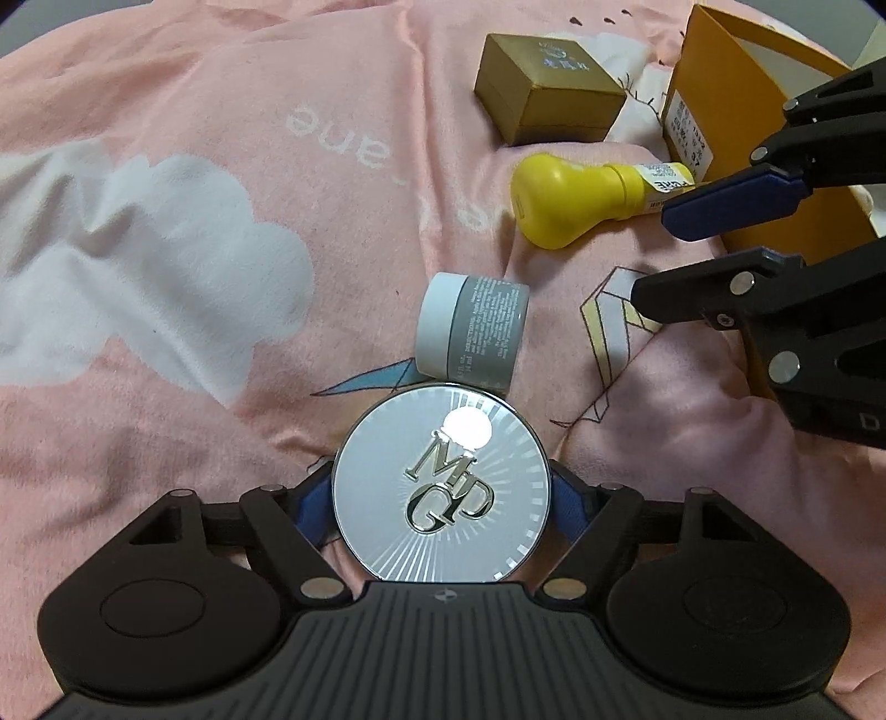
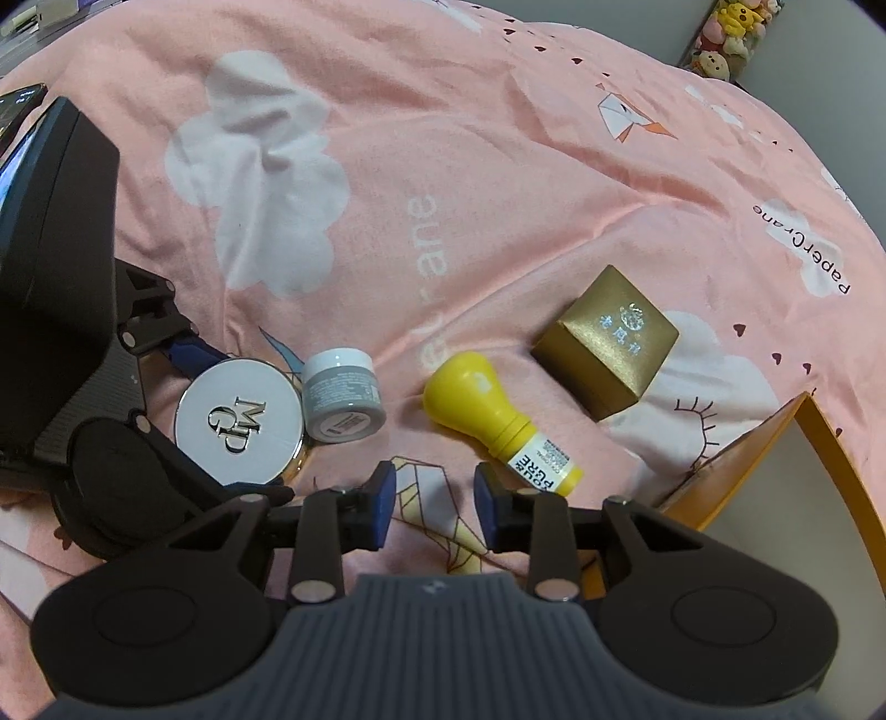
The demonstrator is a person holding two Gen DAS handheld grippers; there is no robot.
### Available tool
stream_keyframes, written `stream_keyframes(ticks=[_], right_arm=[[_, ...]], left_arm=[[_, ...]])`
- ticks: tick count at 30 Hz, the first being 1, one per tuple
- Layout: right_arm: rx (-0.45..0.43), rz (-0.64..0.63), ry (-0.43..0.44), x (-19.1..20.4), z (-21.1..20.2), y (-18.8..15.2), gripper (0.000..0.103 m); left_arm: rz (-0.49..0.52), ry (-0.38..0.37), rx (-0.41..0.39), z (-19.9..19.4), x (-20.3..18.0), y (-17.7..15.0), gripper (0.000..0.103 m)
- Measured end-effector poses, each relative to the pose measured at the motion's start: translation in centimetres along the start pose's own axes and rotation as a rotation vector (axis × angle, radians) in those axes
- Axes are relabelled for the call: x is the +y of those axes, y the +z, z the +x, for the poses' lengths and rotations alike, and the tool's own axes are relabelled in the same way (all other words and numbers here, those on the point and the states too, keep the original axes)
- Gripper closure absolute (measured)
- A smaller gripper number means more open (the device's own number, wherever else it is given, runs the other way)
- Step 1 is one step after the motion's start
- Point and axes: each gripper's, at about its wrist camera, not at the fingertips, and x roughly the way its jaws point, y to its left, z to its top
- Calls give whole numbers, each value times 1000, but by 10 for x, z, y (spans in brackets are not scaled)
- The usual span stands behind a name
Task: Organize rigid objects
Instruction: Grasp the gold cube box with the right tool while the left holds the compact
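Observation:
My left gripper is shut on a round silver compact with raised letters on its lid, also in the right wrist view. A small grey jar lies on its side touching the compact's far edge; it also shows in the right wrist view. A yellow bulb-shaped bottle lies further right, as does a gold box. My right gripper is open and empty, just in front of the yellow bottle; it shows in the left wrist view.
All lies on a pink bedspread with white clouds. An open orange cardboard box stands at the right; it also shows in the left wrist view. The gold box sits just beyond it. Plush toys are far back.

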Motion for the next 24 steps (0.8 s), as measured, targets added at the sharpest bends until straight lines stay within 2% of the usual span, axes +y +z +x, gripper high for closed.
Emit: stream_keyframes(ticks=[13, 18, 24], right_arm=[[-30, 15, -49, -11, -13, 5, 72], [-37, 13, -77, -16, -15, 11, 72], [-45, 22, -84, -24, -15, 19, 72]], left_arm=[[-96, -12, -200, -70, 19, -17, 15], [-155, -20, -266, -86, 28, -8, 15], [-175, -32, -295, -91, 31, 11, 15]])
